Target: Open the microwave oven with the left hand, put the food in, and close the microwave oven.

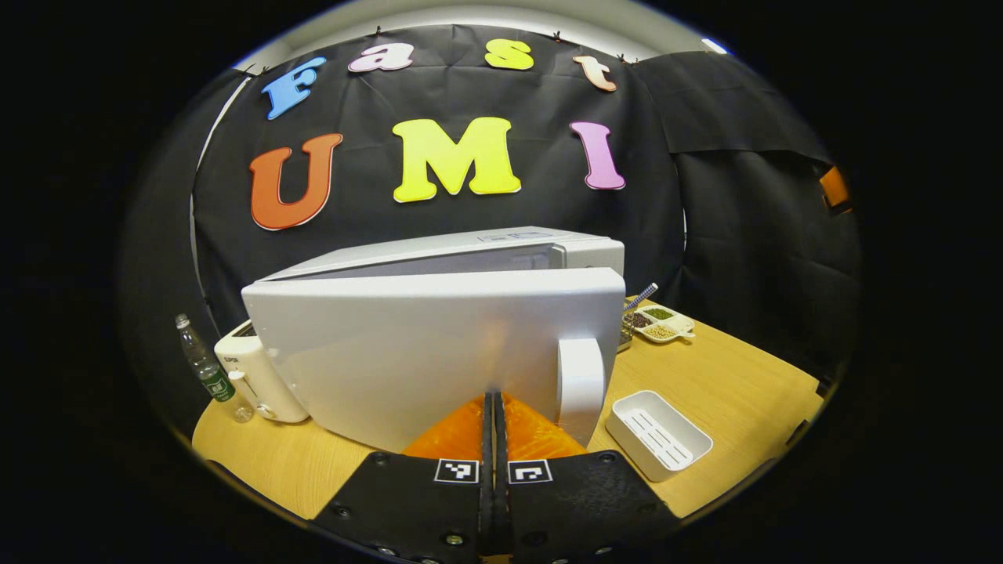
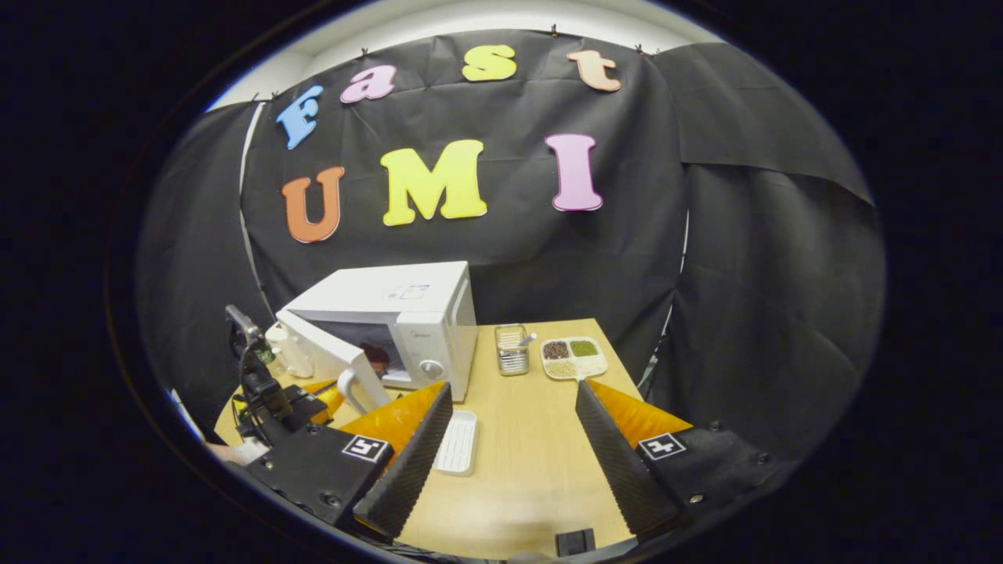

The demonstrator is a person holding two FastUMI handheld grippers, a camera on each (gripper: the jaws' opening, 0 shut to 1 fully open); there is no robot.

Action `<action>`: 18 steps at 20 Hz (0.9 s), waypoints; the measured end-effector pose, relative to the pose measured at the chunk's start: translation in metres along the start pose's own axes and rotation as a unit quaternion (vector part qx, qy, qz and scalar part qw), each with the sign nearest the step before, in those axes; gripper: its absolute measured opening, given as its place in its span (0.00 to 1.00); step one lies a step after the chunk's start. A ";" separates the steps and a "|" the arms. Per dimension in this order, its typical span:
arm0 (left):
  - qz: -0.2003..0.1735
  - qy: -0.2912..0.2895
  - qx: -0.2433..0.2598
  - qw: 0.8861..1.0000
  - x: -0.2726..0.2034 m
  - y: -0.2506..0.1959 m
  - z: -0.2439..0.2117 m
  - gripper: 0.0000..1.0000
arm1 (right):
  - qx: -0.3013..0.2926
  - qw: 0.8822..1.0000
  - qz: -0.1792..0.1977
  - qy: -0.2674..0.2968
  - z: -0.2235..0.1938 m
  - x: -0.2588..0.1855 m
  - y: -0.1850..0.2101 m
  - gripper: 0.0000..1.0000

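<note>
A: Left gripper (image 1: 494,407) state?
B: Fingers pressed flat together, nothing between them. Tips sit right against the outer face of the microwave door (image 1: 439,352), just left of the door handle (image 1: 581,376).
A: Right gripper (image 2: 509,423)?
B: Spread wide, holding nothing. Hangs over bare table (image 2: 533,470), well clear of the microwave (image 2: 415,313).
A: Door position?
B: Part open. In the left gripper view it angles out from the body, hinge on the left, handle edge swung toward the camera. In the right gripper view there's a gap showing the dark cavity (image 2: 368,345).
A: Food?
B: Something dark reddish sits inside the cavity (image 2: 378,359), seen in the right gripper view. Too small to say what it is.
A: Left gripper visible from the right side?
B: Yes, at the door front, low left, with the holder's hand (image 2: 235,450) at the frame edge.
A: What else is on the table?
B: White slotted tray (image 1: 658,435) just right of the door. Divided dish (image 2: 576,356) with 3 kinds of grains farther back. Small wire basket (image 2: 511,350) between the dish and the microwave. White toaster (image 1: 258,376) left of the microwave, plastic bottle (image 1: 205,368) beside that.
A: Tabletop?
B: Light wood.
</note>
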State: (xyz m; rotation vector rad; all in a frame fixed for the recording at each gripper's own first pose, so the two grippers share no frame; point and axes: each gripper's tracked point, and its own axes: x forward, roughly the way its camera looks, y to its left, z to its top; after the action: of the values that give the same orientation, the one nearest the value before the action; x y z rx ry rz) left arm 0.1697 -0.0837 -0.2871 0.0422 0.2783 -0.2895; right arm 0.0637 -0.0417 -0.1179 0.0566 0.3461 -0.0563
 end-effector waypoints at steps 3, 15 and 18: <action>0.002 0.000 0.002 1.000 0.025 -0.003 0.007 0.00 | 0.000 1.000 -0.001 0.003 0.000 0.005 -0.009 1.00; 0.018 -0.002 0.002 1.000 0.070 -0.013 0.020 0.00 | 0.003 1.000 -0.010 0.016 -0.001 0.022 -0.043 0.91; 0.019 -0.004 0.008 1.000 0.077 -0.012 0.022 0.00 | 0.002 1.000 -0.006 0.017 0.000 0.025 -0.042 1.00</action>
State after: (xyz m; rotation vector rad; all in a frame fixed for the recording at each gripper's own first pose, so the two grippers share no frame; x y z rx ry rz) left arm 0.2430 -0.1183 -0.2875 0.0619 0.2669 -0.2537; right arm 0.0843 -0.0848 -0.1280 0.0602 0.3802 -0.0683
